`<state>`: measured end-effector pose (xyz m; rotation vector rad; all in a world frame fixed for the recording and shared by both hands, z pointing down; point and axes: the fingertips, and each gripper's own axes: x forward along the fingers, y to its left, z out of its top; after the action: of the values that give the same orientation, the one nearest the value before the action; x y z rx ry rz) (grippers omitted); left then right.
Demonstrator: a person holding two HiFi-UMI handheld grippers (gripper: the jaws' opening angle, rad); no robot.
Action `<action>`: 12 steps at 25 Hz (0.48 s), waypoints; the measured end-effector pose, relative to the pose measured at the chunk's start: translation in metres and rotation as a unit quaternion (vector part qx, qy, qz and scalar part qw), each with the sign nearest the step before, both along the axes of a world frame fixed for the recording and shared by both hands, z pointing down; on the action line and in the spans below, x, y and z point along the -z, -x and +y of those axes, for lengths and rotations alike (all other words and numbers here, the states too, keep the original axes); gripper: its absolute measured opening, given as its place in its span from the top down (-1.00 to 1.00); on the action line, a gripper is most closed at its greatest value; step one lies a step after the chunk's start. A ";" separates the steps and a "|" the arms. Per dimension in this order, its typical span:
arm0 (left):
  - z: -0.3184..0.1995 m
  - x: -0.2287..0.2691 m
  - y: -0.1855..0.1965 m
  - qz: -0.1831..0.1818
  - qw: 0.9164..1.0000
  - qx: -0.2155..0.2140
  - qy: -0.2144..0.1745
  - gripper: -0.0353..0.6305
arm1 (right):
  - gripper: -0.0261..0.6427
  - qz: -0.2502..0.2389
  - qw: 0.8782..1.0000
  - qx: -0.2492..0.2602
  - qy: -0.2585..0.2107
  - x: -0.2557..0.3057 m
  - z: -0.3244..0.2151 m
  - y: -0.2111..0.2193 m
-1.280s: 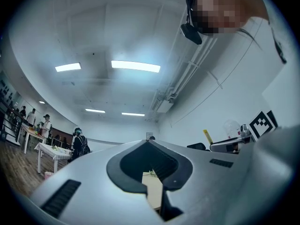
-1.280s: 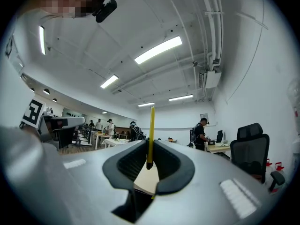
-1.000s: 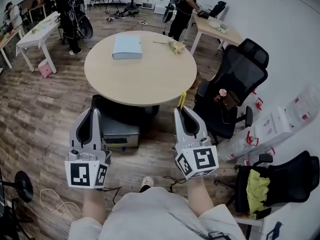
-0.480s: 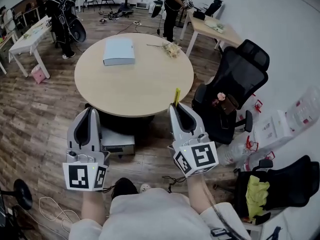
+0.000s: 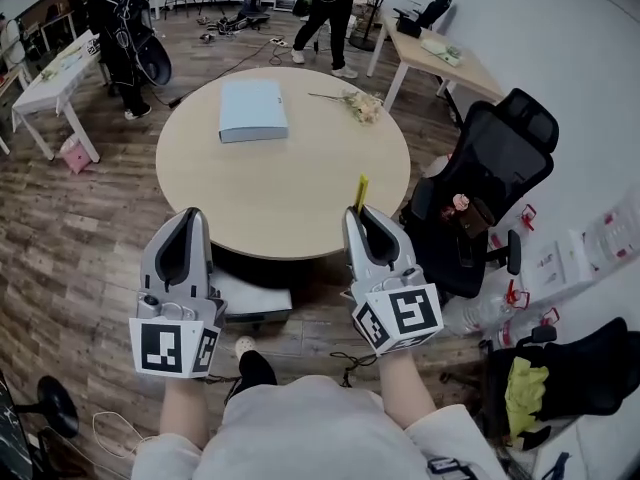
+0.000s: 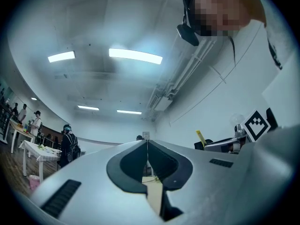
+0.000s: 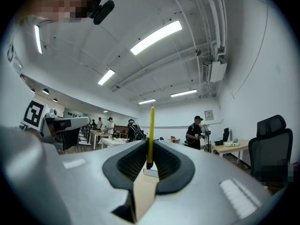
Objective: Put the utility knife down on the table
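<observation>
Two grippers are edging farther over the round worktop (image 5: 300, 183)'s near rim. At that rim the right gripper (image 5: 358, 213) is clenching one yellow utility knife (image 5: 361, 192) upright, while the left gripper (image 5: 190, 215) is riding closed and empty. One pale box (image 5: 252, 109) is lying on the worktop's far side.

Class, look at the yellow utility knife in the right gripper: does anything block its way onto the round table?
Nothing visible does. The utility knife, held by the right gripper, is at the near edge of the table, bare there; the box and flowers lie on its far side.
</observation>
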<state>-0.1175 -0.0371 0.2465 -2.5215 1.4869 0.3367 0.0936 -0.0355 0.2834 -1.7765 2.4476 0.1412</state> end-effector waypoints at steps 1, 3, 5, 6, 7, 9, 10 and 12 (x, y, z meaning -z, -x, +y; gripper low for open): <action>-0.012 0.001 0.004 -0.001 1.000 -0.004 0.000 0.86 | 0.76 0.000 1.000 -0.003 0.001 0.000 -0.011 0.005; -0.035 0.001 0.012 -0.003 1.000 -0.012 0.002 0.86 | 0.76 -0.002 1.000 -0.010 0.005 0.000 -0.031 0.013; -0.055 0.002 0.020 -0.005 1.000 -0.019 0.004 0.86 | 0.76 -0.006 1.000 -0.017 0.008 -0.001 -0.049 0.020; -0.065 0.003 0.024 -0.006 1.000 -0.022 0.004 0.86 | 0.76 -0.008 1.000 -0.021 0.008 -0.001 -0.056 0.024; -0.074 0.003 0.028 -0.005 1.000 -0.025 0.004 0.86 | 0.76 -0.009 1.000 -0.025 0.008 -0.002 -0.064 0.028; -0.091 0.004 0.035 -0.006 0.999 -0.031 0.002 0.86 | 0.76 -0.012 0.999 -0.032 0.008 -0.003 -0.077 0.035; -0.099 0.005 0.037 -0.006 0.999 -0.035 0.001 0.86 | 0.76 -0.012 0.999 -0.036 0.008 -0.003 -0.084 0.038; -0.112 0.005 0.041 -0.008 0.999 -0.045 0.000 0.86 | 0.76 -0.015 0.999 -0.043 0.008 -0.002 -0.096 0.044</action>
<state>-0.1589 -0.1492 0.2414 -2.5897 1.3704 0.3292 0.0496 -0.1312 0.2859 -1.8762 2.3605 0.1037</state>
